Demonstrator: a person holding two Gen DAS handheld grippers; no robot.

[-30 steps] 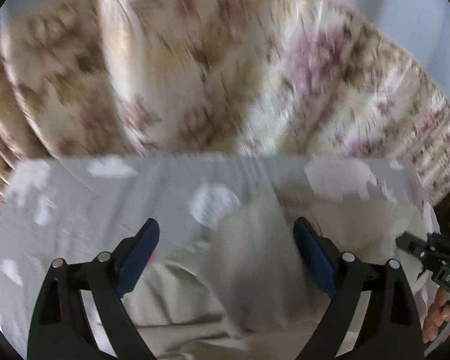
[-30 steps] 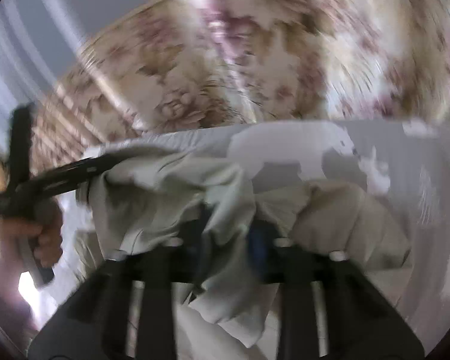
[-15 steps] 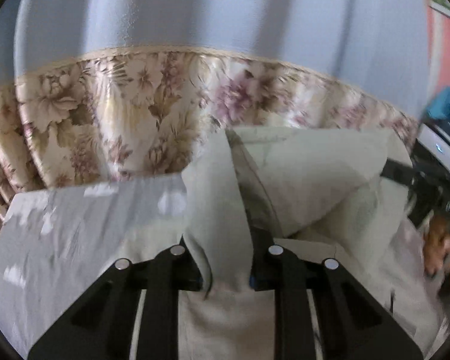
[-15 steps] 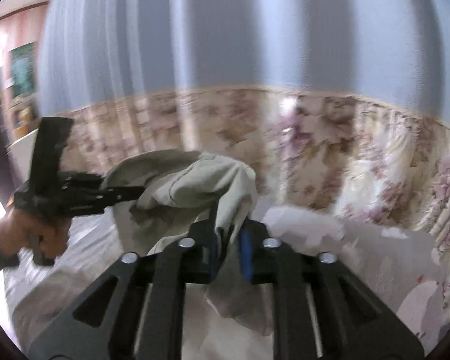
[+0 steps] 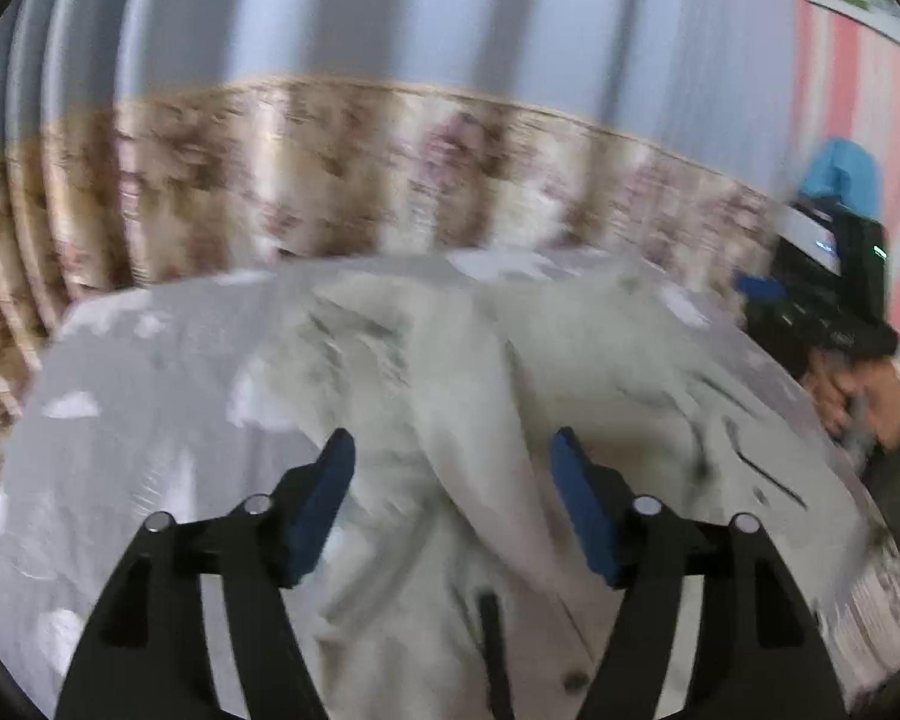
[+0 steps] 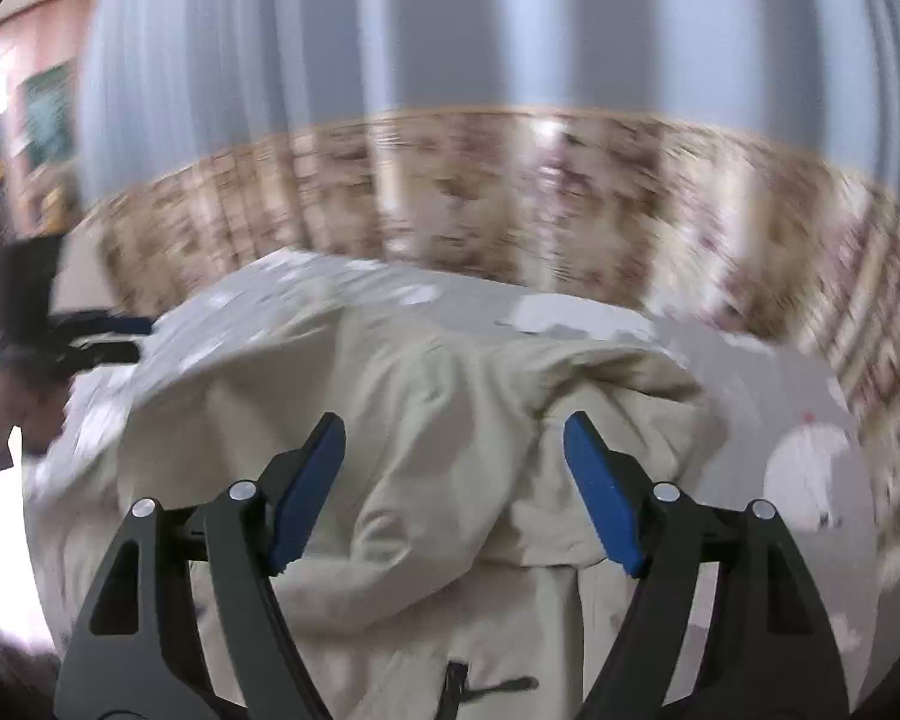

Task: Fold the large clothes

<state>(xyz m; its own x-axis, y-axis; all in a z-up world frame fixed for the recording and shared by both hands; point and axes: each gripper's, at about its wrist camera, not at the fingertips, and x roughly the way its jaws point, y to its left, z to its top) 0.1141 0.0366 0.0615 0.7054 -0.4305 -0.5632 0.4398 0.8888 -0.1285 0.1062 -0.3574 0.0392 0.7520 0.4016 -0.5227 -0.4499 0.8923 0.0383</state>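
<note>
Left gripper (image 5: pixel 450 504): black plastic arms with blue, flat, slightly ridged pads; jaws opening, standing wide apart, a fold of cloth lying below and between them, pads not pressing on it.
Right gripper (image 6: pixel 453 492): same build, blue pads on black linkage with silver pins; jaws opening, wide apart, nothing gripped, cloth bunched in the gap beyond the pads.
Jacket (image 6: pixel 450 420): pale cream, soft matte fabric, heaped in thick rounded folds on the bed, directly ahead of both grippers; a dark zip pull and a thin dark mark show near its lower edge in the right wrist view.
Bedsheet (image 6: pixel 720 360): smooth grey cloth with white blotch shapes, spread flat under the jacket.
Person's hand (image 5: pixel 858 396): at the right edge of the left wrist view, closed on the other gripper's black handle.
Floral curtain band (image 5: pixel 390 168): beige and mauve flowers, blurred, behind the bed.
Blue-grey curtain (image 6: pixel 510 24): vertical pleats, farthest back.
</note>
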